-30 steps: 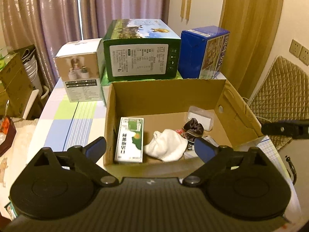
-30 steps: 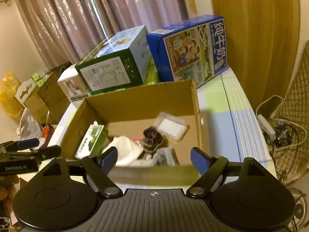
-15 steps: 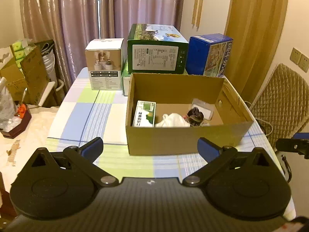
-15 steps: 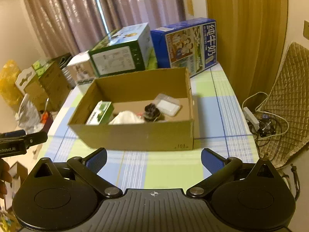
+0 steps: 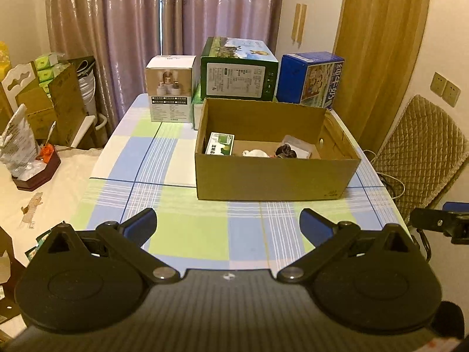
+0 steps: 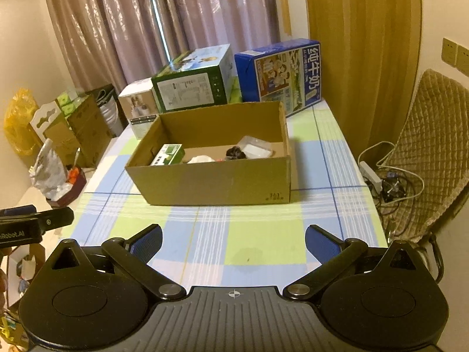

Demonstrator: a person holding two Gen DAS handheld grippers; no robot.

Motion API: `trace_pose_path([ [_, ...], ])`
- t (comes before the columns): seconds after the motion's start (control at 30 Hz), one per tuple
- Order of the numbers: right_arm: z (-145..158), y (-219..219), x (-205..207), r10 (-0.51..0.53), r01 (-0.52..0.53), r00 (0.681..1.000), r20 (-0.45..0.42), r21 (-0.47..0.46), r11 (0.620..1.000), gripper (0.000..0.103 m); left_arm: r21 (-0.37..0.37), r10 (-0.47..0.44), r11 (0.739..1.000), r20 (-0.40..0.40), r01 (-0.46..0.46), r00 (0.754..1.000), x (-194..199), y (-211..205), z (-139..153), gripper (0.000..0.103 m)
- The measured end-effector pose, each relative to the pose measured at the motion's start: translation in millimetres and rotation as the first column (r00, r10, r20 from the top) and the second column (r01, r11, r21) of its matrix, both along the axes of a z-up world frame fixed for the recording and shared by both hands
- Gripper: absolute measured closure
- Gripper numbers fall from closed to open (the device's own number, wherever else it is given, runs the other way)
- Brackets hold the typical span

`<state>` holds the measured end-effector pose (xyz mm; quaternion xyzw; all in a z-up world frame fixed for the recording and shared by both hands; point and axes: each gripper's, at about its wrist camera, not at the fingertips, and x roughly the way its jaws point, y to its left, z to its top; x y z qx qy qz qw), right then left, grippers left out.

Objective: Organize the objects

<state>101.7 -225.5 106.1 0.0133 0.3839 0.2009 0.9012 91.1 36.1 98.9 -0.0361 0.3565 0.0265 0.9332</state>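
Both my jaws gape wide, empty; the open brown cardboard box (image 5: 274, 176) sits well off at twelve o'clock.

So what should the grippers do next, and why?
Probably just rest. Both the left gripper and right gripper are open, empty and back from the cardboard box, which already holds the small items; the tablecloth around it shows nothing loose.

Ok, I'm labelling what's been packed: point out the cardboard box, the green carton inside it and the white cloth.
cardboard box (image 5: 272, 176): left wrist view, near outer wall.
green carton (image 5: 220, 144): left wrist view, printed top face.
white cloth (image 6: 200, 160): right wrist view, visible top above the box wall.
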Motion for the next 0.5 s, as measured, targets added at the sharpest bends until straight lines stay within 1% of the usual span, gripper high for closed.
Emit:
trace_pose_path([
  [0.13,0.3,-5.2,-15.5,-0.009,0.009,1.0,-0.004,0.01,1.0,0.002,-0.005,-0.005,1.0,-0.006,0.005,1.0,-14.7,-7.5,1.2,0.001],
  [0.37,-0.4,-13.5,-36.4,-0.035,0.035,0.999,0.007,-0.008,0.999,0.002,0.001,0.002,1.0,-0.011,-0.002,1.0,-32.8,-17.0,-1.1,0.001],
  [0.5,-3.5,-12.3,-44.8,-0.027,0.027,1.0,0.001,-0.024,0.999,0.002,-0.004,0.0,1.0,-0.028,0.0,1.0,-41.4,-20.0,-4.8,0.001],
])
